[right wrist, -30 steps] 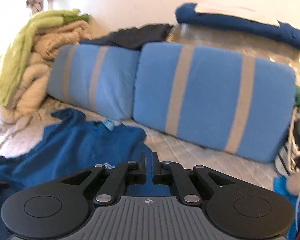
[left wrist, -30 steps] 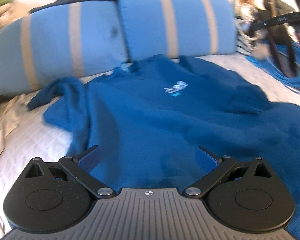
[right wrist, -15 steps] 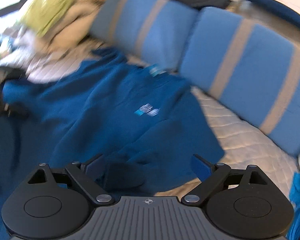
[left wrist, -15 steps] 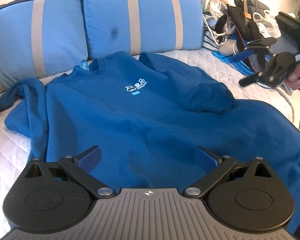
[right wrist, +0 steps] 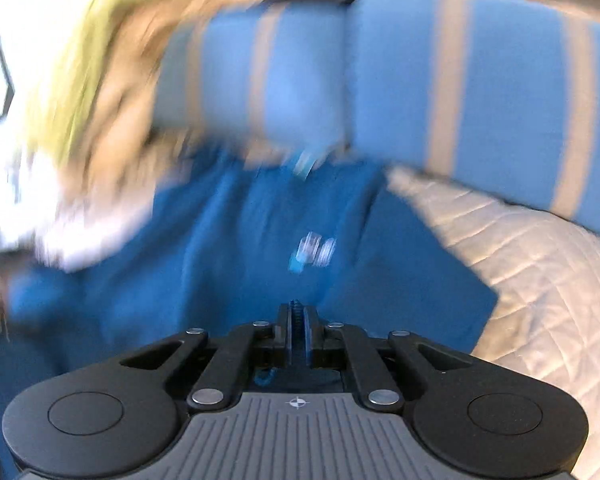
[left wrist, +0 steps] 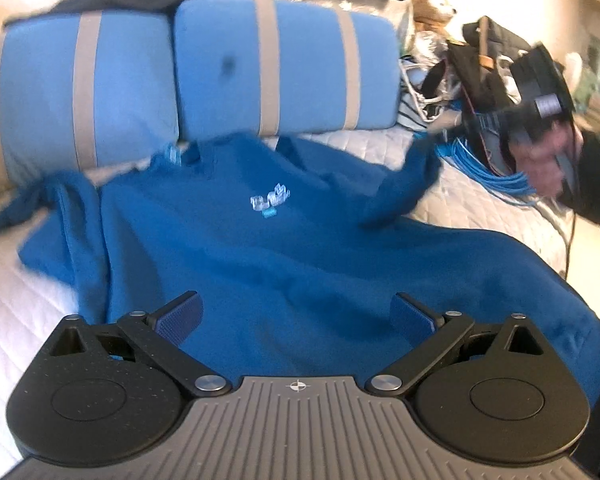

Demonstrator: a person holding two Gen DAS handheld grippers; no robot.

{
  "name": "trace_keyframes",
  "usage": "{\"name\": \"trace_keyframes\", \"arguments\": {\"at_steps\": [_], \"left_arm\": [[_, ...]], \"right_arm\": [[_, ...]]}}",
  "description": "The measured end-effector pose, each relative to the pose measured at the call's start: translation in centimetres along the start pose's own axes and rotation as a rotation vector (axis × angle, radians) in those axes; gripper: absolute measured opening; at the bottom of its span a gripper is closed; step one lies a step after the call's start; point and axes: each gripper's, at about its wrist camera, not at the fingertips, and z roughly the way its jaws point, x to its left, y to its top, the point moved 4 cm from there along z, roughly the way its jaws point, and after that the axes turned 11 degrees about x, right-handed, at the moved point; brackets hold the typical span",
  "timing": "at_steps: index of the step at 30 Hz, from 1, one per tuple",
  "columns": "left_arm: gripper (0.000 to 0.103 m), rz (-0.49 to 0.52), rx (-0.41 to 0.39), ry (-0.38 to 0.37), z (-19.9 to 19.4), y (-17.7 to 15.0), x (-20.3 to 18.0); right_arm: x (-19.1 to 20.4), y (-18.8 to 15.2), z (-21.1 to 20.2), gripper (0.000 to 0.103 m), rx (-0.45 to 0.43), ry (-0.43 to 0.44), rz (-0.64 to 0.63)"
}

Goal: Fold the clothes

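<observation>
Spread flat on the quilted bed (left wrist: pixel 452 196), the blue sweatshirt (left wrist: pixel 284 248) points its collar toward the striped cushions (left wrist: pixel 284 68). Left gripper (left wrist: pixel 298 312) gapes empty above its hem; right gripper (right wrist: pixel 298 334), blurred, seems clamped on a sleeve.

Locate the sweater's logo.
Left wrist view: the logo sits mid-frame on the sweater, below the right cushion.

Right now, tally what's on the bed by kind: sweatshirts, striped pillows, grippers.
Blue sweatshirt: 1
Striped pillows: 2
Grippers, left gripper and right gripper: 2
Total: 5
</observation>
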Motion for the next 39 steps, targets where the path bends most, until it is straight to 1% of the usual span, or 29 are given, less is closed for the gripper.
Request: {"name": "trace_keyframes", "arguments": {"at_steps": [1,4,7,10,15,17,19,20,21,22,24,27,28,30,32,33,34,37,39], "left_arm": [[0.102,0.015,-0.008,0.005,-0.3,0.4,-0.2],[0.102,0.048,-0.026,0.018,-1.0,1.5,-0.6],[0.102,0.058,-0.039,0.013,-0.8,2.1,-1.2],[0.102,0.072,-0.039,0.002,-0.3,2.4,-1.9],[0.102,0.084,-0.029,0.003,0.6,2.7,-2.6],[0.102,0.080,-0.027,0.000,0.7,2.8,-2.7],[0.102,0.077,-0.026,0.000,0.8,2.9,-2.8],[0.102,0.077,-0.027,0.002,0.7,3.0,-2.8],[0.102,0.078,-0.027,0.005,0.6,3.0,-2.8],[0.102,0.081,-0.029,0.005,0.5,3.0,-2.9],[0.102,0.091,-0.029,0.007,0.4,3.0,-2.9],[0.102,0.096,-0.028,0.029,0.6,3.0,-2.7],[0.102,0.094,-0.029,0.040,0.5,3.0,-2.5],[0.102,0.090,-0.036,0.065,0.3,3.1,-1.8],[0.102,0.082,-0.039,0.102,-0.1,3.2,-0.7],[0.102,0.068,-0.044,0.126,-0.4,3.2,0.4],[0.102,0.054,-0.049,0.151,-0.7,3.2,1.5],[0.102,0.009,-0.063,0.222,-1.8,3.2,4.8],[0.102,-0.068,-0.065,0.256,-2.2,2.6,8.2]], "right_arm": [[-1.1,0.6,-1.4,0.008,-0.049,0.013,0.070],[-4.1,1.7,-5.3,0.008,-0.180,0.030,0.221],[-7.7,1.9,-9.4,0.008,-0.308,0.017,0.374],[-11.6,1.1,-13.1,0.008,-0.414,-0.039,0.510],[-19.2,-3.5,-18.0,0.008,-0.548,-0.166,0.805],[-22.0,-5.8,-19.0,0.008,-0.560,-0.258,0.918],[-24.4,-8.3,-19.7,0.013,-0.553,-0.381,1.000],[-25.3,-9.5,-19.6,0.017,-0.540,-0.434,1.033],[-26.2,-10.7,-19.6,0.028,-0.527,-0.487,1.065],[-26.6,-11.9,-19.5,0.035,-0.519,-0.504,1.087],[-26.6,-14.0,-18.8,0.062,-0.494,-0.512,1.091],[-25.6,-15.5,-16.4,0.074,-0.414,-0.487,1.032],[-25.1,-15.6,-15.4,0.077,-0.379,-0.473,0.999],[-23.5,-15.4,-13.1,0.087,-0.299,-0.445,0.898],[-21.8,-14.3,-10.8,0.090,-0.225,-0.432,0.764],[-21.1,-13.7,-9.8,0.094,-0.195,-0.431,0.705],[-20.4,-13.2,-8.7,0.094,-0.165,-0.429,0.646],[-19.9,-12.1,-6.2,0.094,-0.116,-0.402,0.585],[-19.5,-11.6,-4.6,0.094,-0.093,-0.387,0.574]]}}
